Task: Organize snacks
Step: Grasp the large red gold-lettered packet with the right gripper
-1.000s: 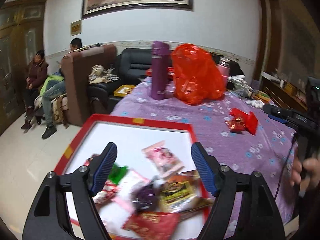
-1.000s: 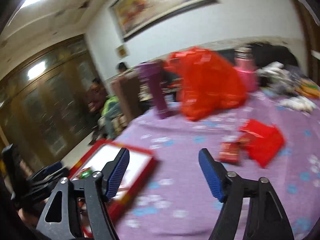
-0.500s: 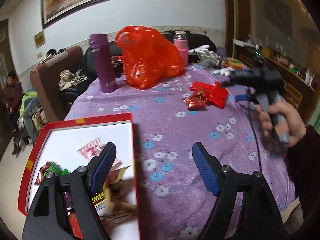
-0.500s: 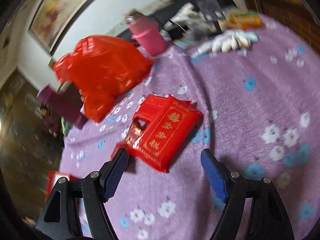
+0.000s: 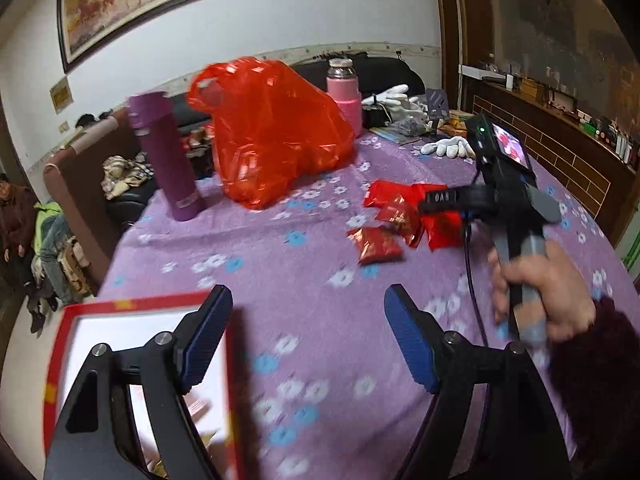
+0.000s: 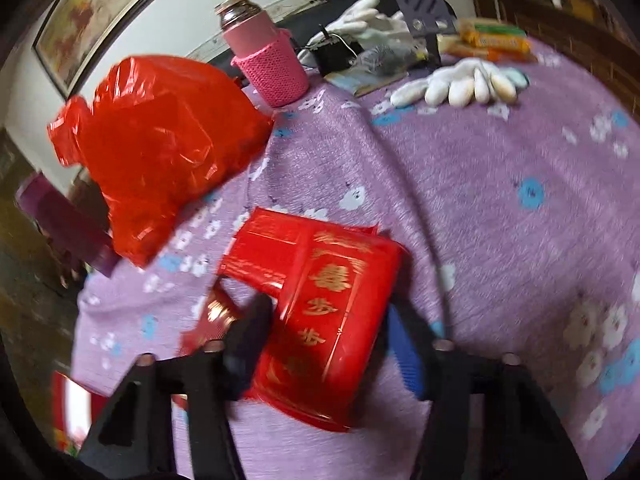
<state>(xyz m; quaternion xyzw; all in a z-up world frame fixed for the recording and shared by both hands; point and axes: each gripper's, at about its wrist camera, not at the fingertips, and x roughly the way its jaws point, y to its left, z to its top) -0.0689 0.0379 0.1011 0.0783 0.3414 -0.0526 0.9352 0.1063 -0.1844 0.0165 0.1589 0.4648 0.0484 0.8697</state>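
Observation:
A large red snack packet with gold lettering (image 6: 332,312) lies on the purple flowered tablecloth (image 6: 500,184). My right gripper (image 6: 326,340) straddles it and its jaws are closing, with both pads against the packet's sides. A smaller red packet (image 6: 216,316) lies just left of it. In the left wrist view the same red packets (image 5: 376,244) lie mid-table, with the right gripper (image 5: 436,198) on them, held by a hand (image 5: 540,292). My left gripper (image 5: 308,340) hangs open and holds nothing, above the cloth beside the red-rimmed white tray (image 5: 132,304).
A red plastic bag (image 5: 272,132), a purple flask (image 5: 164,156) and a pink flask (image 5: 344,96) stand at the far side of the table. White gloves (image 6: 456,84) and small clutter lie at the back right. People sit by a sofa (image 5: 24,216) at left.
The left gripper swung right, from over the tray's snacks to the bare cloth. The right gripper dropped onto the large red packet and its jaws narrowed around it.

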